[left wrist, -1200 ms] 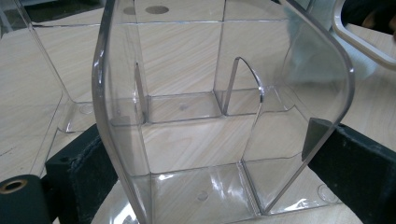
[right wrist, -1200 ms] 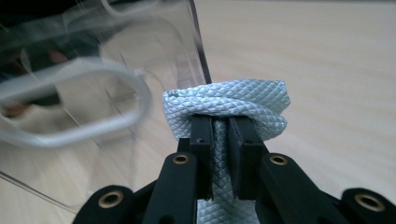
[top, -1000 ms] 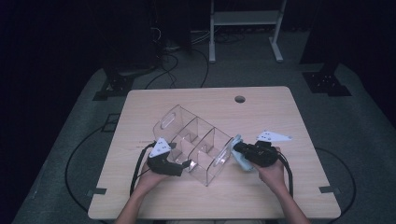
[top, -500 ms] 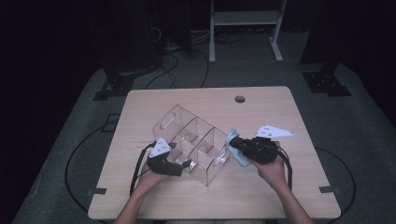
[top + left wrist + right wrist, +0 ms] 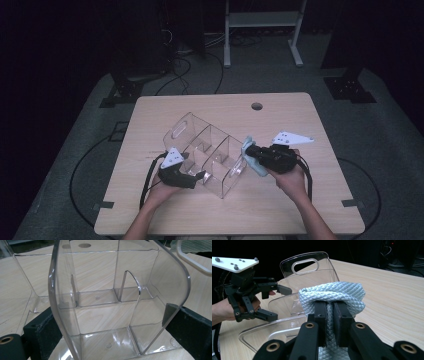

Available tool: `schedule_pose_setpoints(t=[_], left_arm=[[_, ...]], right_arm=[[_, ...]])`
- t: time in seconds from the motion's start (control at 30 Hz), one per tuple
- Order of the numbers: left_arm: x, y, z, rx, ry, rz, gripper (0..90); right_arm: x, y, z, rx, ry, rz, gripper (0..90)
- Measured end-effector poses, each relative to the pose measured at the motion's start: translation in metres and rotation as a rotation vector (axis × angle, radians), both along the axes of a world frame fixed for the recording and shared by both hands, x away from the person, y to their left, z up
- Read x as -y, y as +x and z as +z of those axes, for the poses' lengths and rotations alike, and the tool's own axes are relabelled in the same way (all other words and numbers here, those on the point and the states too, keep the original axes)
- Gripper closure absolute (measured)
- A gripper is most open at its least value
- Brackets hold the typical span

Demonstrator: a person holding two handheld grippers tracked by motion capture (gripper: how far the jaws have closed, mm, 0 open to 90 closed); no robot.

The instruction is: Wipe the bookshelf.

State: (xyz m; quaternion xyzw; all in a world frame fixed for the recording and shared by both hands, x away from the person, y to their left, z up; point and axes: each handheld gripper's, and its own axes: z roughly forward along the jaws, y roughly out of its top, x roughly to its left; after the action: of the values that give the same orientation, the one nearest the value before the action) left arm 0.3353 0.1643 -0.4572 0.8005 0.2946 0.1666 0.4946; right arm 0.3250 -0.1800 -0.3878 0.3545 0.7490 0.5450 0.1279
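Observation:
A clear plastic organizer (image 5: pixel 205 147) with several compartments and a handle cut-out stands slantwise in the middle of the wooden table (image 5: pixel 280 117). My left gripper (image 5: pixel 200 176) grips its near end, one pad on each side wall (image 5: pixel 110 322); the right gripper view also catches that left gripper (image 5: pixel 282 303) on the organizer (image 5: pixel 312 270). My right gripper (image 5: pixel 250 157) hovers at the organizer's right side, its jaws close together (image 5: pixel 329 307) and shut on a folded, quilted light-blue cloth (image 5: pixel 337 292), which bulges over the jaw tips. In the high view the cloth (image 5: pixel 257 170) hangs beside the organizer's right wall.
A round cable hole (image 5: pixel 257 106) sits near the table's far edge. Bare tabletop lies right of and behind the organizer. Beyond the table, a metal stand (image 5: pixel 260 30) and cables (image 5: pixel 185 65) rest on the dark floor.
The right gripper has lifted the cloth a little and drawn closer to the organizer's right wall. The left gripper and the organizer have stayed put.

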Motion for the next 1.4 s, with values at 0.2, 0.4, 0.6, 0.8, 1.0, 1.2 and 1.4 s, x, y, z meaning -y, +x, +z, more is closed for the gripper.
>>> schedule_pose_setpoints(t=[0.2, 0.4, 0.6, 0.8, 1.0, 1.2, 1.4], left_arm=[[0.0, 0.0, 0.0, 0.0, -0.001, 0.004, 4.0], [0.0, -0.001, 0.0, 0.003, 0.002, 0.005, 4.2], [0.002, 0.0, 0.001, 0.001, 0.002, 0.01, 4.0], [0.002, 0.0, 0.001, -0.005, 0.0, 0.018, 3.9], [0.003, -0.002, 0.002, 0.007, 0.013, 0.021, 4.7], [0.003, -0.001, 0.002, 0.007, 0.008, 0.018, 4.5], [0.003, -0.001, 0.002, -0.005, 0.0, 0.026, 4.3]], right_arm=[[-0.012, -0.012, 0.005, -0.019, -0.002, 0.067, 81.9], [-0.031, -0.032, 0.009, 0.024, -0.038, 0.161, 82.0], [-0.029, -0.028, 0.01, 0.025, -0.024, 0.122, 82.1], [-0.05, -0.045, 0.008, 0.015, -0.041, 0.228, 82.1], [-0.049, -0.045, 0.01, 0.019, -0.055, 0.231, 82.1], [-0.026, -0.024, 0.014, 0.019, -0.067, 0.099, 82.1], [-0.045, -0.039, 0.013, 0.019, -0.084, 0.209, 82.0]])
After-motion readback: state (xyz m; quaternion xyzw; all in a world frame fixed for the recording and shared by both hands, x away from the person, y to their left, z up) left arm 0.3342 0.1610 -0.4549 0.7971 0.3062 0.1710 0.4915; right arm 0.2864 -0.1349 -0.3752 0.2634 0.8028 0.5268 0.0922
